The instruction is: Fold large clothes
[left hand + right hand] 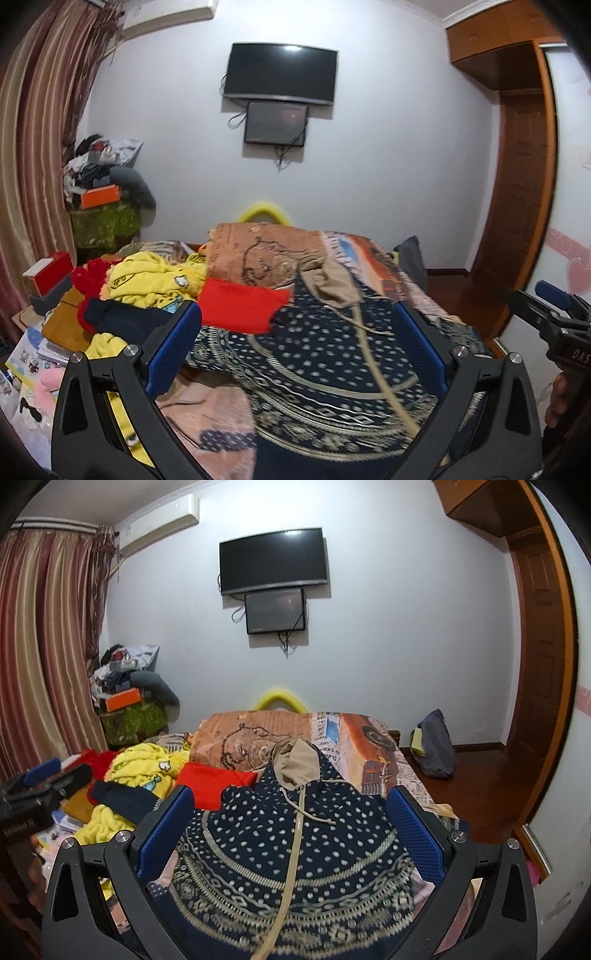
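Observation:
A navy hooded jacket with white dots, patterned bands, a tan hood lining and a tan zipper lies spread on the bed, hood pointing away. My left gripper is open above its lower part, fingers wide apart, holding nothing. My right gripper is open above the jacket too, empty. The right gripper also shows at the right edge of the left wrist view; the left gripper shows at the left edge of the right wrist view.
A folded orange-brown blanket and a printed bedsheet lie behind the jacket. A red cloth, yellow clothes and a dark garment pile at the left. A grey bag stands on the floor at the right.

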Motion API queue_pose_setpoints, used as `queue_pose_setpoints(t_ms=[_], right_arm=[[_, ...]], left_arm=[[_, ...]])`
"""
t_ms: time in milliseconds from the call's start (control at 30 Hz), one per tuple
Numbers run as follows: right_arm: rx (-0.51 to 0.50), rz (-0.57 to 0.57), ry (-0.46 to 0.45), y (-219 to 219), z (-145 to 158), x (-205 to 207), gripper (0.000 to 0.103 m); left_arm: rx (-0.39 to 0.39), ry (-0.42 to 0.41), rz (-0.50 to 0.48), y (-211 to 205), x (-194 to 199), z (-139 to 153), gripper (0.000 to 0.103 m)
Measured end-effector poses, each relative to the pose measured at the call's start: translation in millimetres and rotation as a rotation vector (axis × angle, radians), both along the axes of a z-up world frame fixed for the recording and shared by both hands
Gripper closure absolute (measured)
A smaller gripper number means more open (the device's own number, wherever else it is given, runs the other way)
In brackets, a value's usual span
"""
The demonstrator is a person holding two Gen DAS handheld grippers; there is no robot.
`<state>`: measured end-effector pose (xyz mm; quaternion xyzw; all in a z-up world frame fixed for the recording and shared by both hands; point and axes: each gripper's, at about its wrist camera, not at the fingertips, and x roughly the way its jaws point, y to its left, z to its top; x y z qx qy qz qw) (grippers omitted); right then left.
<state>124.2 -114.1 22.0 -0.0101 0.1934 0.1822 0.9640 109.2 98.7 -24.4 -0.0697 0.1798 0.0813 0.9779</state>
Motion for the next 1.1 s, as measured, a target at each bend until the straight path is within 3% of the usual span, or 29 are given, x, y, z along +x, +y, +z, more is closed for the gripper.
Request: queue_pose_setpoints(t_ms=[200,400,567,700,867,1100], right_arm=[[-0.066,0.023,0.064,21.3,-17.0,52.7,0.0],[-0.102,0.069,0.178,37.2,-43.8,102.3,0.0],[-0.135,0.092,0.347,50.4,-85.6,143.1,0.0],[-0.166,0.096,0.457,54.4,-114.2,166.1,0.0],[-0.17,0.099,0.551,56.4,-139.8,190.4,0.0],[-0.175,0.094,0.594,54.7,-156.6,209.2,0.0]], left_arm=[[-0.055,0.076,0.065,78.2,45.2,-9.6,0.0],[-0.119,0.225,0.116,158.4,90.4,-49.5,0.0],[-0.239,0.389,0.143,225.2,115.4,-104.6,0.0],[-0.362,0.471,0.163,263.8,117.3,-144.9,0.0],[-0.506,0.514,0.185,302.4,120.1,-186.0,0.015],[-0.728,0.505,0.201,345.3,134.5,-229.0,0.022]])
